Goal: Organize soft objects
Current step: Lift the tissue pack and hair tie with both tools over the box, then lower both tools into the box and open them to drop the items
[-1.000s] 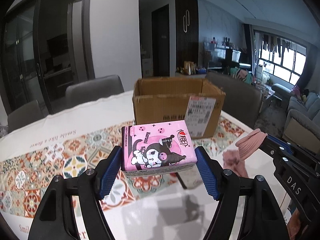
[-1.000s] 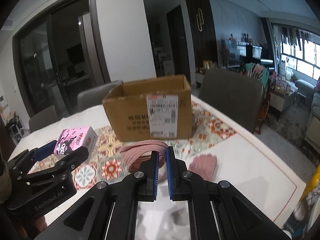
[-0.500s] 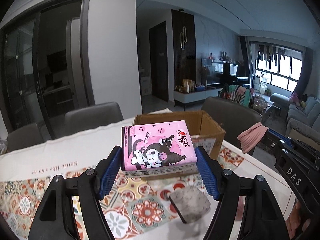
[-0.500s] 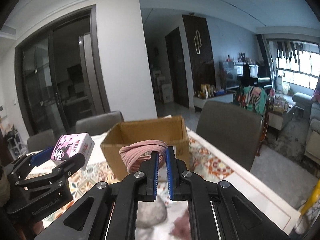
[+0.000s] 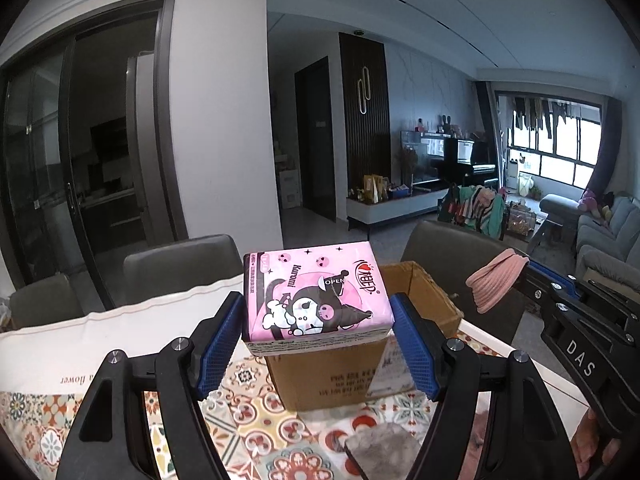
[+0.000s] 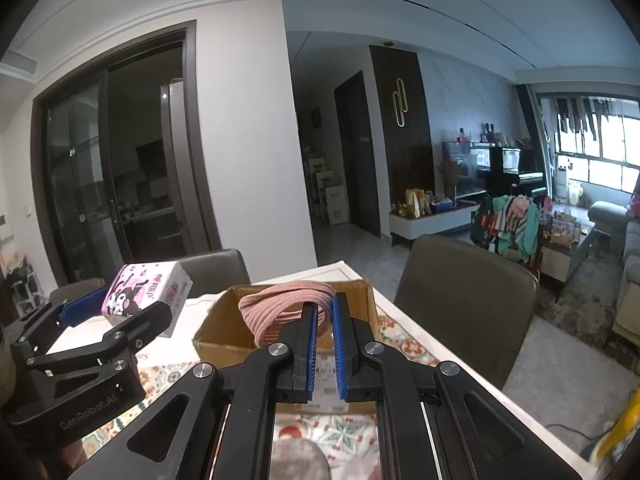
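A pink tissue pack [image 5: 316, 292] printed with a cartoon figure is clamped between the blue pads of the left hand-held gripper [image 5: 318, 344] and is held above the near wall of the open cardboard box [image 5: 344, 376], which stands on the bench [image 5: 120, 332]. A coiled pink headband [image 6: 286, 310] is pinched in the narrow gap of the right hand-held gripper [image 6: 325, 344], and it is carried over the open top of the same box, with its loop hanging to the left of the pads. A patterned tile-print cloth [image 5: 260, 412] is spread on the bench under and in front of the box. A grey fuzzy item [image 5: 382, 454], possibly a folded cloth, is seen lying on the cloth in front of the box, only partly in view. Grey chairs [image 6: 464, 296] are placed behind and to the right of the box.
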Motion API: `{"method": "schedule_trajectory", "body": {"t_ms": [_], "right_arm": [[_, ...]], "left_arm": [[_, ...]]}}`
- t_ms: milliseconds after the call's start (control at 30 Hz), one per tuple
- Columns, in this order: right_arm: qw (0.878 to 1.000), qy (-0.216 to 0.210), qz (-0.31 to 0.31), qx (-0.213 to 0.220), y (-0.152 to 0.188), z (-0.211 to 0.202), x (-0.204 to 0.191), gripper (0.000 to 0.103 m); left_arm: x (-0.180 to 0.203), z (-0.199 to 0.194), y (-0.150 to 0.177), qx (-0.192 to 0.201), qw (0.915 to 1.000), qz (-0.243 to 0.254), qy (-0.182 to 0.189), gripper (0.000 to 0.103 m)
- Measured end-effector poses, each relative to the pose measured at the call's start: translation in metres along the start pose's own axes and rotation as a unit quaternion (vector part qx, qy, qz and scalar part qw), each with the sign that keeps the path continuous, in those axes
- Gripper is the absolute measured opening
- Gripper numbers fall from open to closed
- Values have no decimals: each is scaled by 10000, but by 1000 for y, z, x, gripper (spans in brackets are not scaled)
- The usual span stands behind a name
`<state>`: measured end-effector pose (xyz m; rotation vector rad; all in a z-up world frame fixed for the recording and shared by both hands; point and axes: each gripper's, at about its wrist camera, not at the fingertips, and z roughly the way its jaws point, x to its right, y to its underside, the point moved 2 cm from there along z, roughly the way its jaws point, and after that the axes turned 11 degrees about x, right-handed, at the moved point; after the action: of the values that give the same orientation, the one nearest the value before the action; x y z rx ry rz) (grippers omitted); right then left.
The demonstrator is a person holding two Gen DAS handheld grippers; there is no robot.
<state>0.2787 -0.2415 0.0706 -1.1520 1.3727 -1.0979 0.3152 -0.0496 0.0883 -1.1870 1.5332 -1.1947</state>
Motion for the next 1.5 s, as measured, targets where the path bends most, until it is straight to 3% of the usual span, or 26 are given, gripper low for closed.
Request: {"method": "schedule_trajectory", "body": {"t_ms": [400,600,1033,1300,1500], "right_arm": [[9996,-139,-21,-231,-14,48,1,9],[9984,-267,42,-498,-11,77,5,9],[9924,-129,78,-1225,20,128,18,9],[9809,-282,63,-1923,38,157,21,10],[9704,-369,58,-2386,49,164,23,29]], "left_arm": [[-7,42,-12,-255,9995,9,158,73],[-5,71,-6,-565,9980,161,248,73],[4,128,26,-1290,9903,256,439,73],[11,150,43,-1791,9815,362,575,76],[9,149,42,-1714,9831,457,451,83]]}}
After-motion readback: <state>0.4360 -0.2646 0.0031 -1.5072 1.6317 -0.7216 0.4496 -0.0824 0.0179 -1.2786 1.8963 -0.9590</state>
